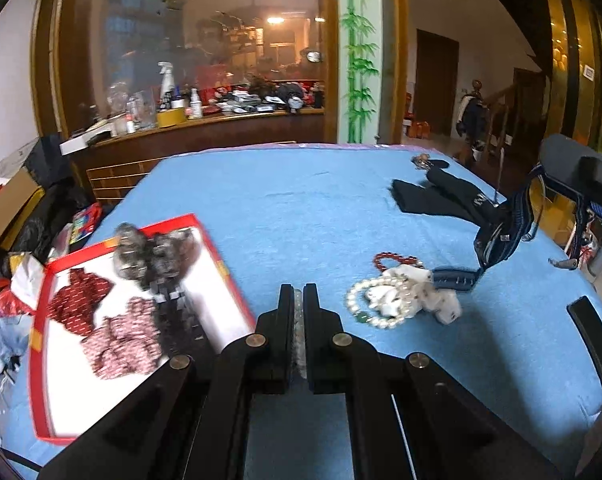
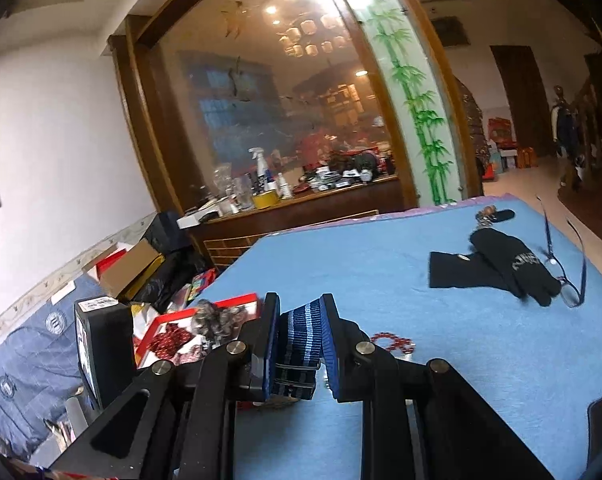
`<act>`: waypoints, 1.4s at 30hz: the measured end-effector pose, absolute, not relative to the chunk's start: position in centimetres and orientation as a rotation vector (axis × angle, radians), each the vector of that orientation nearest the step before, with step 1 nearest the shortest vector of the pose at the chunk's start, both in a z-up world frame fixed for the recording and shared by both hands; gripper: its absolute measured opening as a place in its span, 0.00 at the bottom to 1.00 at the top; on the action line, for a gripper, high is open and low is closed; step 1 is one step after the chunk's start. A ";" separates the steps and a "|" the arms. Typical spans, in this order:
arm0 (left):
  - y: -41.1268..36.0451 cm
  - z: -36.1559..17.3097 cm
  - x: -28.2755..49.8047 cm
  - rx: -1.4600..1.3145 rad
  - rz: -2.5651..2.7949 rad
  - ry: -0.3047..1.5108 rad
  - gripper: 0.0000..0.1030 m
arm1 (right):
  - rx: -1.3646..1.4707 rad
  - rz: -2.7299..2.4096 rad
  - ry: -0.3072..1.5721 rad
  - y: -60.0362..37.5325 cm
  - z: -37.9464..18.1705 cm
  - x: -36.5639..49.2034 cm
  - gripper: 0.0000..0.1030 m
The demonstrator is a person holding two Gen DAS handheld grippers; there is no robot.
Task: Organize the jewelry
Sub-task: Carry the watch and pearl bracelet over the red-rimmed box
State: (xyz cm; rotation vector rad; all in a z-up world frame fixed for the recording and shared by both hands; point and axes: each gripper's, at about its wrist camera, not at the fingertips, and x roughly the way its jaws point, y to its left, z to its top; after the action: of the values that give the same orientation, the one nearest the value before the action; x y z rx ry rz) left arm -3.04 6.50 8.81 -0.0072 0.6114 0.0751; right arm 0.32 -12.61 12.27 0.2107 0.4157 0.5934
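Observation:
A red-rimmed white box lies at the left on the blue cloth, holding several scrunchies. My left gripper is shut on a string of pale clear beads, just right of the box. A pearl bracelet, a red bead bracelet and a white fabric piece lie to its right. My right gripper is shut on a navy striped strap, held above the cloth; the strap also shows in the left wrist view. The box shows in the right wrist view.
Black gloves, glasses and a key bunch lie at the far right of the cloth-covered table. A black flat object lies near the right edge. Clutter and boxes stand left of the table.

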 end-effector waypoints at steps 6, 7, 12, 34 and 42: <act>10.6 9.9 -5.5 -0.078 0.139 0.625 0.04 | 0.181 0.677 0.443 -9.3 13.0 -0.6 0.21; 11.7 10.0 -6.0 -0.092 0.157 0.631 0.04 | 0.178 0.692 0.450 -8.7 13.1 -0.7 0.21; 16.5 10.7 -7.9 -0.144 0.263 0.612 0.04 | 0.177 0.809 0.488 -4.8 13.8 -0.8 0.21; 25.8 5.3 -7.4 -0.262 0.467 0.732 0.04 | 0.013 0.954 0.835 10.5 3.9 2.6 0.22; 26.4 3.2 -6.3 -0.279 0.463 0.778 0.04 | -0.029 0.925 0.869 11.1 2.2 3.3 0.22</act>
State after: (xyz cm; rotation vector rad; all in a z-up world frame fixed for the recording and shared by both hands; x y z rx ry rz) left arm -6.26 26.35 3.21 -0.2795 0.7782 0.4630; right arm 3.28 11.13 2.21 -0.0295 0.8693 0.9246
